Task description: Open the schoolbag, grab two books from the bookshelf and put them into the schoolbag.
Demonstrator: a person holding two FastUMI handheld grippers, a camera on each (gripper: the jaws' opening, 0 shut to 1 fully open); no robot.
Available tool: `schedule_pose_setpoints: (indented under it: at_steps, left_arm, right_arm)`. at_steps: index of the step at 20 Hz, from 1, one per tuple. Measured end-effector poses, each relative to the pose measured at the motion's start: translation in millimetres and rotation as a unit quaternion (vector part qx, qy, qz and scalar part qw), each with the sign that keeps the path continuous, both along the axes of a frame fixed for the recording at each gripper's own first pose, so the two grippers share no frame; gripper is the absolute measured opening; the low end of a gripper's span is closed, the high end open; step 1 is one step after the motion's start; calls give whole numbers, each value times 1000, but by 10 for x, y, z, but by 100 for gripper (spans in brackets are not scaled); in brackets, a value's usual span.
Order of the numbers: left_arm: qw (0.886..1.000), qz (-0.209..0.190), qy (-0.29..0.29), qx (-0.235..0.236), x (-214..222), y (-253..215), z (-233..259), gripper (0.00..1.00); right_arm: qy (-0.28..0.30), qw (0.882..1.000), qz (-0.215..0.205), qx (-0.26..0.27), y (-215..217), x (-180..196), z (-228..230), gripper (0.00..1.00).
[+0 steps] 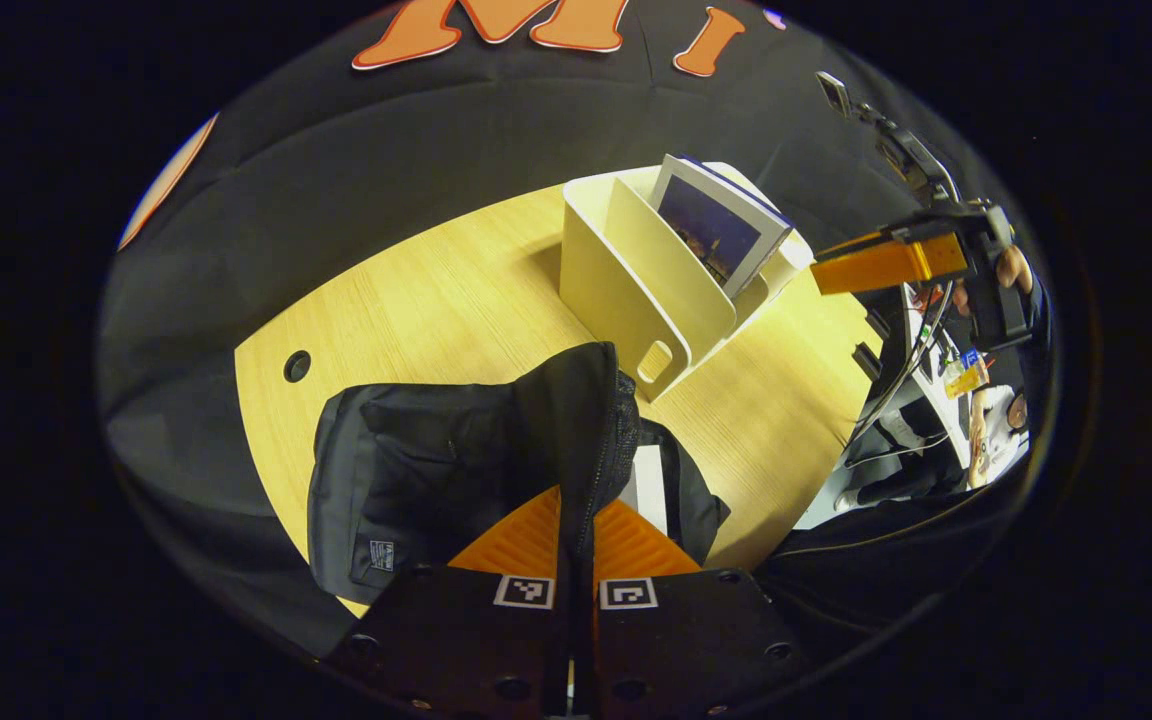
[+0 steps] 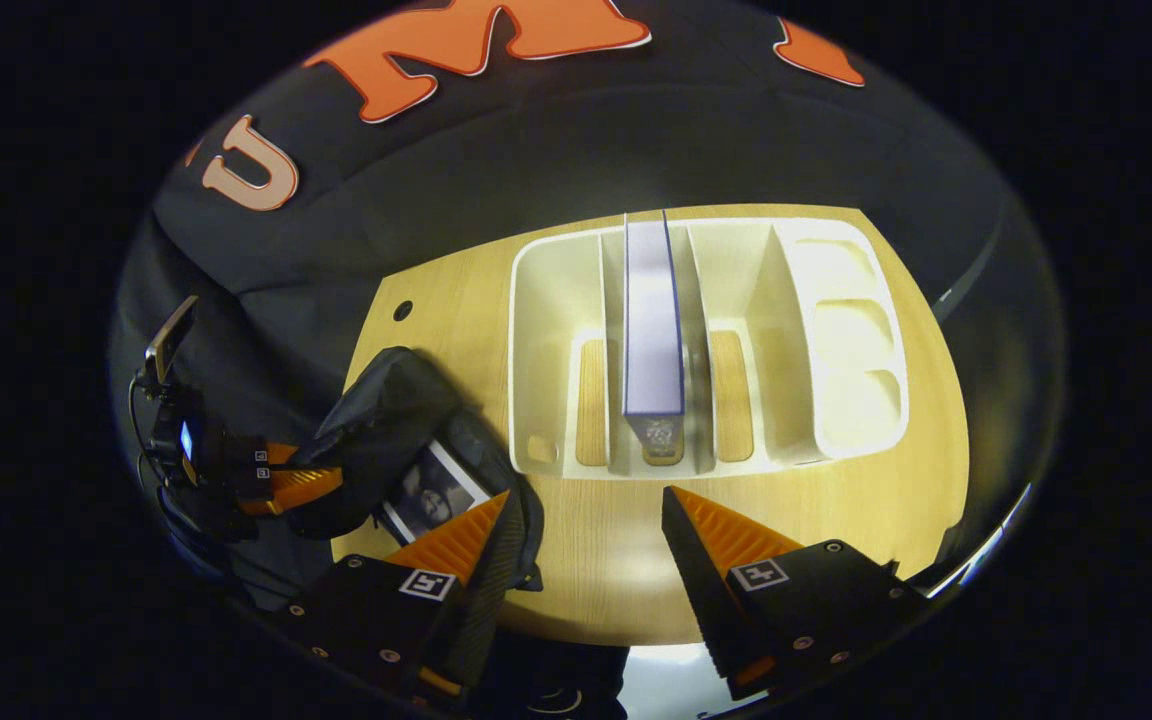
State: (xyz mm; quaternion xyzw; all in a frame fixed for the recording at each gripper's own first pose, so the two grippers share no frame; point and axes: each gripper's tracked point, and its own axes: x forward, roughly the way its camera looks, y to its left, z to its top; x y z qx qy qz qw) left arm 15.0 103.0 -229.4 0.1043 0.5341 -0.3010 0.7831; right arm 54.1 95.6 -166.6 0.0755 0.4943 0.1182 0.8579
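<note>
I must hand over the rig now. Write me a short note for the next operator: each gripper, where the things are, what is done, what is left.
Left gripper: shut on the schoolbag flap, holding it up.
Right gripper: open, holding nothing, in front of the bookshelf.
Schoolbag: open on the table, with one book already inside.
Second book: upright in a middle slot of the bookshelf.
Done: bag opened, first book in.
Left: grasp the second book and put it into the schoolbag.

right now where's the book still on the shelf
In the right gripper view, the book stands upright in a middle slot of the white bookshelf, ahead of the open right gripper.
</note>
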Motion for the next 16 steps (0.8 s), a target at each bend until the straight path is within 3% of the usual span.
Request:
schedule_pose_setpoints:
  at_steps: [6,14,15,16]
  left_arm:
    - [1000,9,4,5,15,2,-40,3]
    - [1000,21,8,17,69,15,-77,3]
    - [1000,23,9,19,70,19,-88,3]
    - [999,25,9,21,80,22,-99,3]
  right_arm:
    - [4,999,16,-36,-127,401,108,85]
    - [40,998,8,-44,-219,925,-14,85]
    - [45,998,7,-46,-237,991,-61,72]
    - [52,998,4,-45,-231,1048,-97,85]
